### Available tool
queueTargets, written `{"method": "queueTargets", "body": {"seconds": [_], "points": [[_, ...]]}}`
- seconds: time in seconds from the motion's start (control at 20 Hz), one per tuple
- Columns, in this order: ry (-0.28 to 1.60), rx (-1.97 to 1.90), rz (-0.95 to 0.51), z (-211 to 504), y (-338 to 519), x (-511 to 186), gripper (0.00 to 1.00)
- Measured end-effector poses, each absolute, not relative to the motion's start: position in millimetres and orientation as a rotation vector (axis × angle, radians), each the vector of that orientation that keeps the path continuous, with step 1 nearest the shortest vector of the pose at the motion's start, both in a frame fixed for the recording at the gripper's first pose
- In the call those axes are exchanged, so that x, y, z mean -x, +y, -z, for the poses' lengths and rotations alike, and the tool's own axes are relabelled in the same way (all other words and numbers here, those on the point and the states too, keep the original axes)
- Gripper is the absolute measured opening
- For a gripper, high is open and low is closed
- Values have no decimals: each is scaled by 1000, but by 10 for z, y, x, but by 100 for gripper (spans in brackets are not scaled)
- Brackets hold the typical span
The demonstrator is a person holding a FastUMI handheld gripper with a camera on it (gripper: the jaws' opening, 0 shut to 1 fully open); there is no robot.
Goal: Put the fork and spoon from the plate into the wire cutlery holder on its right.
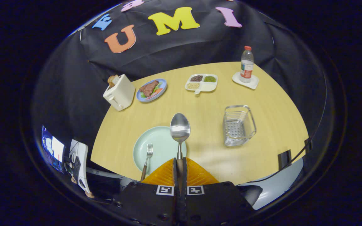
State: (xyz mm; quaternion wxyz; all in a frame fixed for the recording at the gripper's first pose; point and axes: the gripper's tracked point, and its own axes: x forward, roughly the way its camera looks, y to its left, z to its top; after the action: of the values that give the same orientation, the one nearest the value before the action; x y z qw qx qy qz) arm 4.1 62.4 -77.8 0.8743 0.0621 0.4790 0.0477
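Currently the gripper (180, 164) is clamped on the spoon (180, 129): both ribbed orange fingers (163, 175) press its brown handle, and the polished steel bowl sticks out ahead, over the right rim of the plate (160, 147). Plate is pale green, round, smooth, near the desk (206, 106) front edge. The fork (147, 158) lies on its left part, tines pointing away, brown handle overhanging the near rim; handle end is hidden behind the gripper body. The holder (239, 125) is a chrome wire basket with a perforated floor, upright, right of the plate, with bare wood-grain desk between them and around it. Far side: cream toaster (119, 92), blue dish (152, 90) of food, white divided tray (201, 83), bottle (247, 64) on a coaster (245, 81), all well apart from the holder.
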Motion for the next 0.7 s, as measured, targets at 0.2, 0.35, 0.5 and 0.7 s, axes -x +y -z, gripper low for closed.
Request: {"method": "queueTargets", "body": {"seconds": [0.2,0.35,0.5,0.7], "points": [[989,-91,9,578,53,-142,1],[1047,-73,59,575,-183,-263,0],[1118,-53,77,610,-265,-324,0],[1195,-61,66,732,-250,-360,0]]}}
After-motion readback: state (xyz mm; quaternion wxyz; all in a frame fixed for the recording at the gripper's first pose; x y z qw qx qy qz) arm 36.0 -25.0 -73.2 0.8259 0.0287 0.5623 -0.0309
